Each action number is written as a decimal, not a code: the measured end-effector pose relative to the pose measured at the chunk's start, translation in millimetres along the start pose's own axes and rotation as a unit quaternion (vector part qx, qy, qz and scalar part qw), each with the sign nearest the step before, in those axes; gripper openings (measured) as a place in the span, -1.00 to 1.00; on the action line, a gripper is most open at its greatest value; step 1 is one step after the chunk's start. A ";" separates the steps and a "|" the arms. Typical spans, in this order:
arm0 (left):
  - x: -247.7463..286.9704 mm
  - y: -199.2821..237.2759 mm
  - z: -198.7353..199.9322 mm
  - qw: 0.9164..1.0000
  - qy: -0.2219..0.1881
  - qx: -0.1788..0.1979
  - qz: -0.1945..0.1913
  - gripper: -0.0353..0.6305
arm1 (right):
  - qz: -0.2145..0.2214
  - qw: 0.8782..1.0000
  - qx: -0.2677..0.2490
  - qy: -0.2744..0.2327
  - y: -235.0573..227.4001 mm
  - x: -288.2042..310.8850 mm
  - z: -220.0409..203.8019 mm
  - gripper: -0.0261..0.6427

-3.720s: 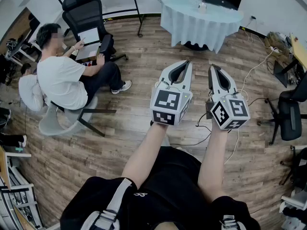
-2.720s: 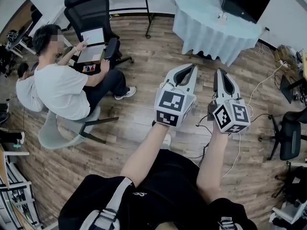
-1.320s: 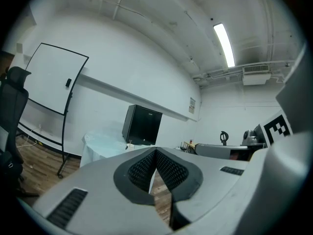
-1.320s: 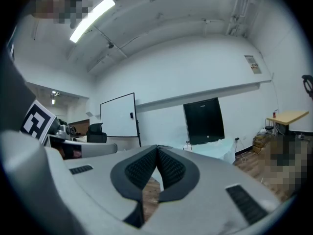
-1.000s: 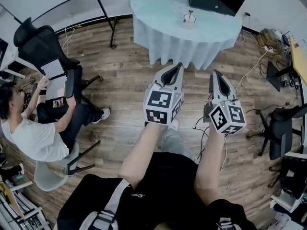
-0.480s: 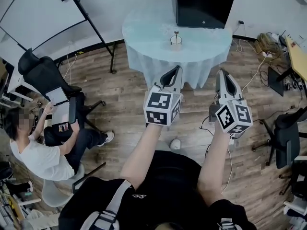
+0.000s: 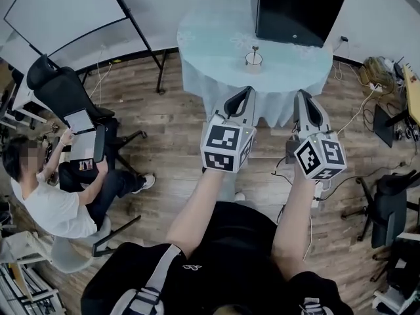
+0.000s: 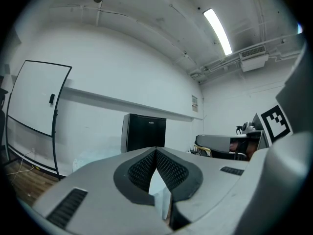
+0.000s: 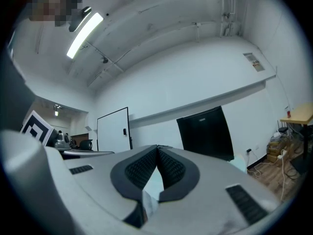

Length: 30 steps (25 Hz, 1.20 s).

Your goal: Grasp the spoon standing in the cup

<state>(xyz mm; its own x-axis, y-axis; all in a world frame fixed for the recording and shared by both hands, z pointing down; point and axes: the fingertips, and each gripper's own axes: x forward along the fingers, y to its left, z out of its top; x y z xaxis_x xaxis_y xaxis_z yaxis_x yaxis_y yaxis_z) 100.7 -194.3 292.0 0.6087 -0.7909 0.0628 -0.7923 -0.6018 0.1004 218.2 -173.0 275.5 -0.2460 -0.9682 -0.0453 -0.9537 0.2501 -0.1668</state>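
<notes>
A small clear cup (image 7: 253,60) with a spoon (image 7: 254,50) standing upright in it sits on a round table with a pale cloth (image 7: 210,41), at the top of the head view. Both grippers are held out level over the wooden floor, short of the table's near edge. My left gripper (image 7: 245,91) is shut with nothing in it; its pads (image 8: 146,168) meet at the tips. My right gripper (image 7: 302,96) is shut and empty as well, its pads (image 9: 168,168) touching. The cup is hidden in both gripper views.
A large black box (image 7: 298,8) stands on the table behind the cup. A whiteboard on a stand (image 7: 62,12) is at the far left. A seated person (image 7: 46,205) and black office chairs (image 7: 59,90) (image 7: 387,205) flank the floor, with cables (image 7: 357,113) at the right.
The table and cup have come nearer and lower in the head view. Both shut grippers have advanced toward the table. The seated person has slid further to the left edge.
</notes>
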 end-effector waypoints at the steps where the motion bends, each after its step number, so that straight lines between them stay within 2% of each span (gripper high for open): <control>1: 5.3 3.5 1.3 1.000 -0.003 -0.002 -0.001 -0.85 | 0.008 1.000 -0.004 0.004 3.6 10.2 -2.2 -0.90; 5: 28.2 25.1 -6.8 1.000 0.002 -0.015 0.002 -0.85 | 0.029 0.999 -0.014 0.025 8.2 47.7 -15.6 -0.90; 14: 106.0 80.5 -31.5 0.999 0.040 -0.028 0.004 -0.85 | 0.031 0.998 0.014 0.060 -22.9 137.9 -55.6 -0.90; 18: 142.7 97.1 -39.4 0.998 0.051 -0.038 -0.009 -0.85 | 0.013 0.997 0.032 0.072 -45.0 169.5 -75.7 -0.90; 21: 168.0 103.6 -54.7 0.996 0.066 -0.053 -0.034 -0.85 | -0.002 0.995 0.048 0.086 -61.6 184.4 -93.8 -0.90; 24: 193.1 111.0 -69.3 0.993 0.083 -0.059 -0.054 -0.76 | -0.021 0.993 0.059 0.098 -79.1 195.8 -108.0 -0.90; 27: 215.7 119.2 -82.3 0.992 0.100 -0.057 -0.055 -0.74 | -0.039 0.991 0.066 0.107 -99.0 202.6 -118.5 -0.90; 30: 240.8 129.5 -98.3 0.990 0.120 -0.049 -0.058 -0.62 | -0.050 0.990 0.072 0.110 -115.4 215.4 -126.4 -0.90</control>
<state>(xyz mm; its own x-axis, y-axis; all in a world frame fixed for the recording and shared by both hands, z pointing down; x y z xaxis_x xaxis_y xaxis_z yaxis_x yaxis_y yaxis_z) 148.6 -451.8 417.7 0.6972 -0.6608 0.2779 -0.7157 -0.6640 0.2167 253.4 -410.7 409.5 -0.1978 -0.9613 0.1917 -0.9447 0.1348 -0.2989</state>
